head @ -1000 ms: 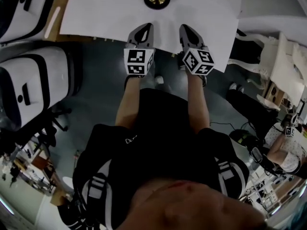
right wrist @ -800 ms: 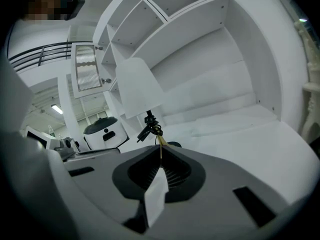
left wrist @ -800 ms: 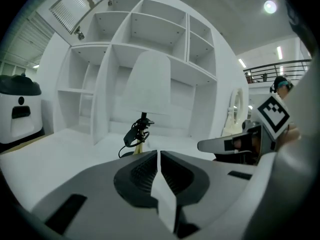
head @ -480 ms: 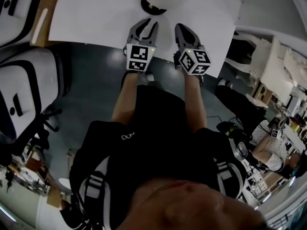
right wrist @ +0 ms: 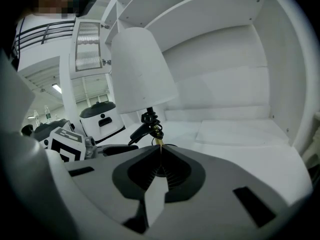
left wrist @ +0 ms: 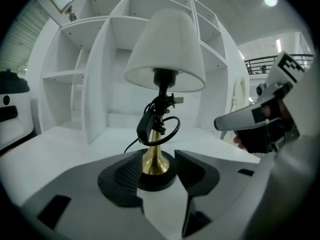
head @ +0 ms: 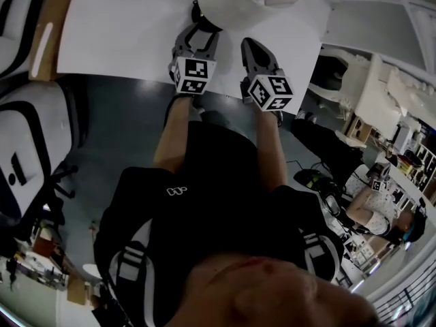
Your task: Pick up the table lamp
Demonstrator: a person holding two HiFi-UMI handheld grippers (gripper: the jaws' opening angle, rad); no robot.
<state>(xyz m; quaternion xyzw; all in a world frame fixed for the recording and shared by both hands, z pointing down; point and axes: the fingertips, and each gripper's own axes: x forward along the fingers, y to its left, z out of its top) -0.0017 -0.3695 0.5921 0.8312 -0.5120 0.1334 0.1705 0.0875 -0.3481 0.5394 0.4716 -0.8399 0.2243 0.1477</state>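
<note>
The left claw stands spread. Its jaws have just been opening, and the foot of the lamp sits between their tips, with the stem clear of both pads. That foot is a round black base, and a flared brass stem rises from it. Above the stem a black cord is looped and bunched round the neck. A black socket sits higher up, under a plain white shade that narrows towards its top. The lamp stands upright.

The right claw lies just to the right of the left one, its jaws pressed together on nothing. The lamp's stem is straight ahead, just past its tips.

Both claws reach over the near edge of the white table. Bare tabletop runs wide to the left of the left claw. To its right, the right claw crowds the gap.

Beyond the lamp stands a white shelf unit, with one upright panel ahead and to the left of the left claw. Ahead and to the right of the right claw, a wide bay opens at table level.
</note>
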